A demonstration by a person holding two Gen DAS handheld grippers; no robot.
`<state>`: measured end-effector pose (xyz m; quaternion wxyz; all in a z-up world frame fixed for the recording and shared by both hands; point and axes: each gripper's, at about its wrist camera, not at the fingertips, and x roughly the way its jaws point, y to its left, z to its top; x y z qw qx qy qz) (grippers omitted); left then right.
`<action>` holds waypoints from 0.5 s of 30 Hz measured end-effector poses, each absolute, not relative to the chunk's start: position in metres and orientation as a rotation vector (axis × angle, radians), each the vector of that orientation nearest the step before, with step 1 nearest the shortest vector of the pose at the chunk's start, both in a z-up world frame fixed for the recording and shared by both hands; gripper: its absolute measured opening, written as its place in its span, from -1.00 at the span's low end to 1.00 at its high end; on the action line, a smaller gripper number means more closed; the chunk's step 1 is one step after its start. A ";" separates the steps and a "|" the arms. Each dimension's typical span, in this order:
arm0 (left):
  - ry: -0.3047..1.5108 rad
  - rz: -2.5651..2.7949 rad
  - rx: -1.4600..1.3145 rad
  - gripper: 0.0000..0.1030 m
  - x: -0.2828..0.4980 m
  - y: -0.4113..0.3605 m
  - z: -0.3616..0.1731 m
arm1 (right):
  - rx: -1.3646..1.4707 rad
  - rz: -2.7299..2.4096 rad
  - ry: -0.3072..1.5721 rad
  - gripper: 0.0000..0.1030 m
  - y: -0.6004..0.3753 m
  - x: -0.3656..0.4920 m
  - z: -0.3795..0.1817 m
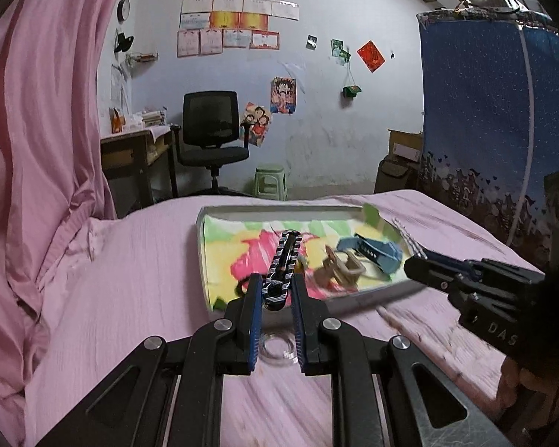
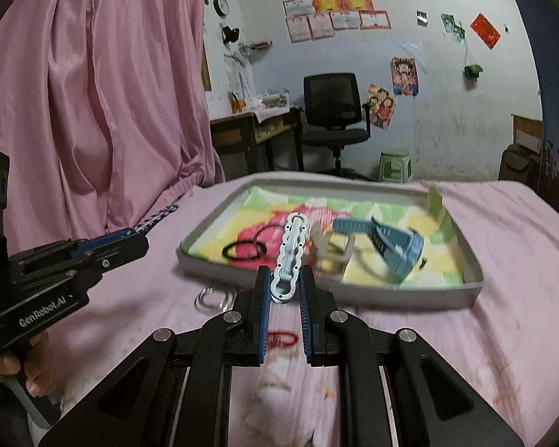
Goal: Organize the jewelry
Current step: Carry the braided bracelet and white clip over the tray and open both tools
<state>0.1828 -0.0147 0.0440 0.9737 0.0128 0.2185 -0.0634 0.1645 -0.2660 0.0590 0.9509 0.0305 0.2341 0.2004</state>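
My left gripper (image 1: 276,284) is shut on the near end of a dark blue-and-white striped wavy hair clip (image 1: 285,255), which is held above the bed in front of the tray (image 1: 204,246). My right gripper (image 2: 285,280) is shut on a pale blue wavy hair clip (image 2: 291,249), also raised before the tray (image 2: 391,295). Inside the tray, on a flowery lining, lie a blue claw clip (image 2: 395,246), a beige claw clip (image 2: 329,255) and black hair ties (image 2: 242,251). The right wrist view shows the left gripper (image 2: 139,236) at the left with the striped clip (image 2: 160,214) sticking out.
Clear rings (image 2: 212,298) and a red bead bracelet (image 2: 279,339) lie on the pink bedsheet (image 2: 503,335) near me. A pink curtain (image 1: 37,149) hangs at the left and a blue fabric wardrobe (image 1: 484,111) stands at the right. A person's hand (image 2: 18,368) holds the left gripper's handle.
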 end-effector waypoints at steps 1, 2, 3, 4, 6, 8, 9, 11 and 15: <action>0.436 -0.126 0.028 -0.72 0.186 -0.016 0.045 | 0.059 0.406 0.469 -0.75 -0.266 0.167 0.061; 0.431 -0.124 0.029 -0.72 0.190 -0.017 0.045 | 0.057 0.403 0.461 -0.75 -0.267 0.171 0.064; 0.425 -0.120 0.029 -0.72 0.195 -0.018 0.046 | 0.056 0.401 0.455 -0.75 -0.266 0.174 0.067; 0.423 -0.118 0.029 -0.72 0.200 -0.018 0.047 | 0.055 0.399 0.448 -0.75 -0.267 0.179 0.070; 0.419 -0.115 0.026 -0.72 0.208 -0.019 0.048 | 0.048 0.394 0.440 -0.75 -0.265 0.187 0.073; 0.417 -0.111 0.025 -0.72 0.218 -0.019 0.048 | 0.039 0.391 0.434 -0.75 -0.262 0.194 0.076; 0.418 -0.110 0.023 -0.72 0.222 -0.019 0.048 | 0.034 0.387 0.431 -0.75 -0.261 0.198 0.076; 0.427 -0.105 0.014 -0.72 0.233 -0.018 0.046 | 0.027 0.379 0.429 -0.75 -0.261 0.206 0.077; 0.453 -0.103 0.005 -0.72 0.254 -0.019 0.041 | 0.025 0.365 0.444 -0.75 -0.260 0.222 0.073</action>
